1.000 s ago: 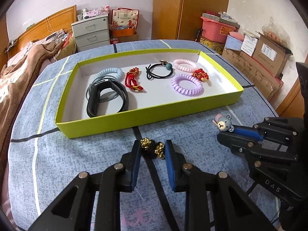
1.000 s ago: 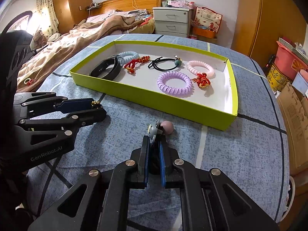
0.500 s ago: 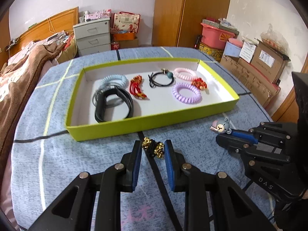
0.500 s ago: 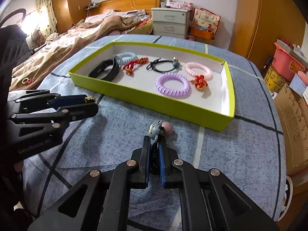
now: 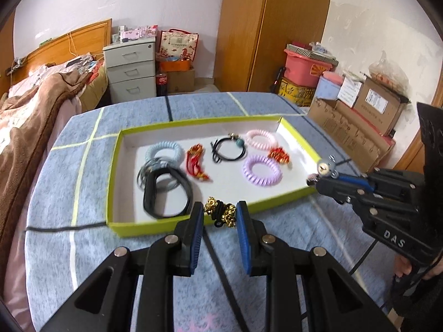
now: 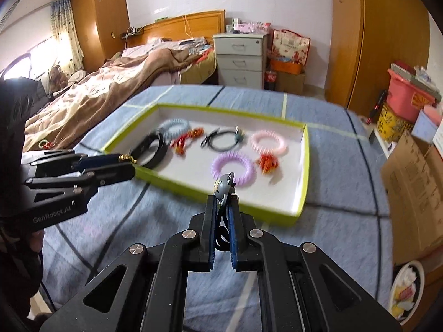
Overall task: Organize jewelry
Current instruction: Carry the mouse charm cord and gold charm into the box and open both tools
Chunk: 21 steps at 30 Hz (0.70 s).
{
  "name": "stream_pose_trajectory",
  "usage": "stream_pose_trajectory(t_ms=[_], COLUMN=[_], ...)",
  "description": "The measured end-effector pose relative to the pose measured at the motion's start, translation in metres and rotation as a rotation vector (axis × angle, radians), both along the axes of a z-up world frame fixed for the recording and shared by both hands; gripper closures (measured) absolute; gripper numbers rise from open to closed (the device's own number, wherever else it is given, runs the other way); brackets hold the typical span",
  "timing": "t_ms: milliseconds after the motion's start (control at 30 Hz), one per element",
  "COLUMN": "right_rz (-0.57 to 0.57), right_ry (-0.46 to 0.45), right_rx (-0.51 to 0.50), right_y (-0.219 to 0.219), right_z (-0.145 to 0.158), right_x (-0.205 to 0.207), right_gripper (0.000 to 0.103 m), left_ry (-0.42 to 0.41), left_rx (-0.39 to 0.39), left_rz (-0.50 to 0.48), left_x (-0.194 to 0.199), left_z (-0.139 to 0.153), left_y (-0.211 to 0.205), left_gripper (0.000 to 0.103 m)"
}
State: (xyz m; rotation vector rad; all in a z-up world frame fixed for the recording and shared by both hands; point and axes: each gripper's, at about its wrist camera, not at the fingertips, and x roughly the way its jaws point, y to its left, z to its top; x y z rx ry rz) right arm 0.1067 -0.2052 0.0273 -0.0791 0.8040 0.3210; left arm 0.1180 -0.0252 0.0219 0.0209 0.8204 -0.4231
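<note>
Over green tray (image 5: 182,225) — both grippers (image 5: 220,215) (image 6: 223,207) gripping hair ties.

"das" on right claw (image 5: 311,180); "genrobot.ai" on left claw (image 6: 130,163)

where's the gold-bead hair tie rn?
Left wrist view: the gold-bead hair tie is pinched in the left tool, just before the near wall of the green tray.

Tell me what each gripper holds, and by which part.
Left gripper: gold-bead hair tie, gripped at its beads. Right gripper: bear-charm hair tie, gripped by its black band.
</note>
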Motion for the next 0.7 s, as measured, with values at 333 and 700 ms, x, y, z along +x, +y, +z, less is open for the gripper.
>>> stream_pose_trajectory(t_ms=[333,700], right_rz=[0.062,0.140], right_ry=[0.043,0.096], right_rx=[-0.019,-0.007], right_y=[0.007,0.021], right_z=[-0.004,-0.027], right_x=[0.066,0.115], right_gripper=[0.095,0.095], left_ry=[0.034,0.075], left_rx=[-0.019,-0.001], left_rz=[0.009,0.026], left_x=[0.033,0.054], left_z=[-0.008,-0.028], left_y=[-0.006,-0.014], left_gripper=[0.078,0.078])
